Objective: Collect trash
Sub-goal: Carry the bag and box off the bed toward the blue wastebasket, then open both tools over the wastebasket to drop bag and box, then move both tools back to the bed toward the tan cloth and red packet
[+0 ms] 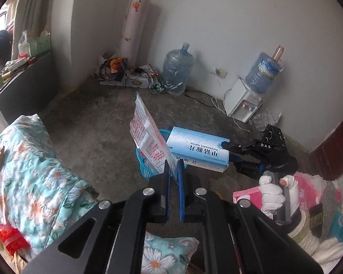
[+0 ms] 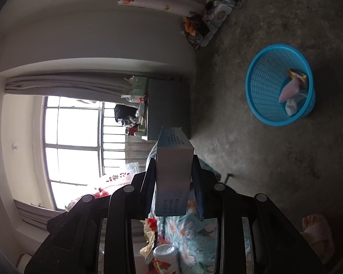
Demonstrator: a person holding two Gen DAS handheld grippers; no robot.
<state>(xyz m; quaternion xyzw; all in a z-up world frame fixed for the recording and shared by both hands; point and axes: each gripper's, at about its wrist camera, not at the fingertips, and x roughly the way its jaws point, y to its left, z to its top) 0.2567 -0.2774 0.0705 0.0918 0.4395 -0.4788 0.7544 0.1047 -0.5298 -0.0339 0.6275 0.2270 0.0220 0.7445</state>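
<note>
The left gripper point(image 1: 173, 169) points steeply down, its jaws clamped on a flat plastic wrapper point(image 1: 148, 141) with red print too small to read, held over the blue basket point(image 1: 146, 166) on the floor. The right gripper point(image 1: 228, 151) — steadied by a white-gloved hand point(image 1: 271, 194) — is clamped on a blue medicine box point(image 1: 199, 148) reading "Mecobalamin Tablets"; its housing says "DAS".

Bare grey concrete floor point(image 1: 98, 123) lies open ahead of both tongs around round blue mesh plastic basket point(image 2: 269, 86); floral quilted bedding point(image 1: 38, 171) crowds left tong's left side.
</note>
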